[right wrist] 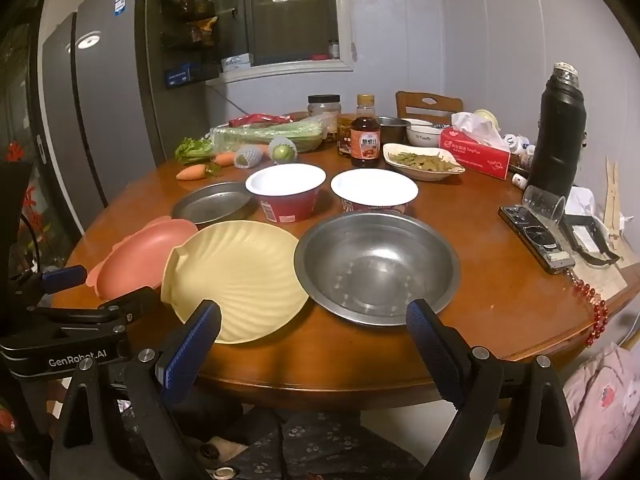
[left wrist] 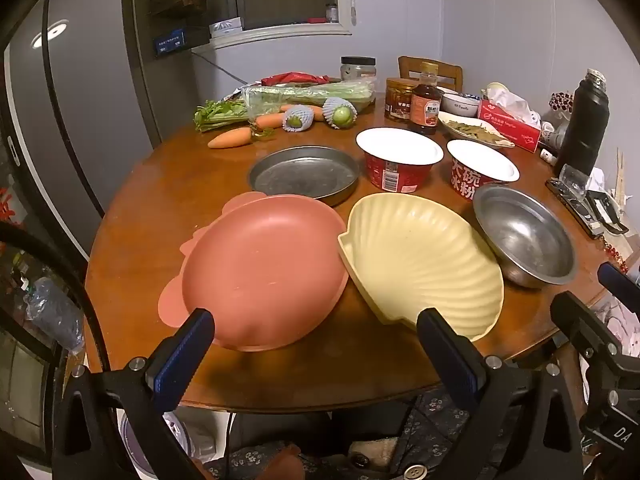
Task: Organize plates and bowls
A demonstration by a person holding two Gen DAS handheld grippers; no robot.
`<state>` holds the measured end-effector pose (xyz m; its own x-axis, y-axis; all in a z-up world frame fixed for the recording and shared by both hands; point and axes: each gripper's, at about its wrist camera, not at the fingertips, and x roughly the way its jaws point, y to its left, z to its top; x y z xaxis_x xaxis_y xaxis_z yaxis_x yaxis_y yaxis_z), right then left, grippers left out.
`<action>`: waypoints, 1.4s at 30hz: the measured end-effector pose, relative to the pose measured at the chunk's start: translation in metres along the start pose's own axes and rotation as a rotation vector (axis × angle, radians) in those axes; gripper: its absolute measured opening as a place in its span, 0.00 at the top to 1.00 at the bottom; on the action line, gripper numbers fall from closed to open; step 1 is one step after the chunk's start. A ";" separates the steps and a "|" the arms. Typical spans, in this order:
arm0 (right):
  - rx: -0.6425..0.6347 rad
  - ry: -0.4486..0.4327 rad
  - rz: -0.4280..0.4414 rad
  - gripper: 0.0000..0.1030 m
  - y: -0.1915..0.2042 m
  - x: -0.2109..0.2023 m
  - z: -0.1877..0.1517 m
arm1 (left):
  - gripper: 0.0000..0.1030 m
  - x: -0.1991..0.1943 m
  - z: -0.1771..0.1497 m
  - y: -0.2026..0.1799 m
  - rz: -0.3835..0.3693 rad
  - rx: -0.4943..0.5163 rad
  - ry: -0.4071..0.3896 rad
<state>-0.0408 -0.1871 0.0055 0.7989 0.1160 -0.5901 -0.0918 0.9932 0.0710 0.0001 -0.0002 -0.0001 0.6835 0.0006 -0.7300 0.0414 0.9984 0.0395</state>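
Observation:
On the round wooden table [left wrist: 160,208] a pink plate [left wrist: 264,272] lies at the near left, and a cream shell-shaped plate [left wrist: 424,260] leans on its right rim. A steel bowl [left wrist: 524,232] sits to the right, a flat steel dish [left wrist: 304,174] behind, and two red paper bowls [left wrist: 400,160] [left wrist: 480,168] further back. My left gripper [left wrist: 316,322] hovers open over the table's near edge before the pink and cream plates. My right gripper [right wrist: 314,312] is open in front of the cream plate [right wrist: 240,276] and the steel bowl [right wrist: 376,264]. Neither holds anything.
Carrots [left wrist: 230,138], celery [left wrist: 304,94], jars, a sauce bottle [left wrist: 426,100], a dish of food [left wrist: 476,130], a tissue box [left wrist: 508,124] and a black flask [left wrist: 584,120] crowd the far side. A phone and a tipped glass [right wrist: 544,200] lie at the right. A fridge [left wrist: 72,100] stands left.

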 end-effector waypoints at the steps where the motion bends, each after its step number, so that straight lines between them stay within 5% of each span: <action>1: 0.005 0.004 0.002 0.09 0.000 0.000 0.000 | 0.01 0.000 0.000 0.000 0.000 0.000 0.001; 42: -0.008 0.034 -0.016 0.08 0.005 0.007 -0.003 | 0.01 -0.005 -0.001 -0.001 -0.021 -0.004 -0.005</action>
<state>-0.0377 -0.1816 -0.0009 0.7797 0.0998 -0.6181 -0.0837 0.9950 0.0551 -0.0039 -0.0010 0.0029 0.6864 -0.0203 -0.7270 0.0527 0.9984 0.0219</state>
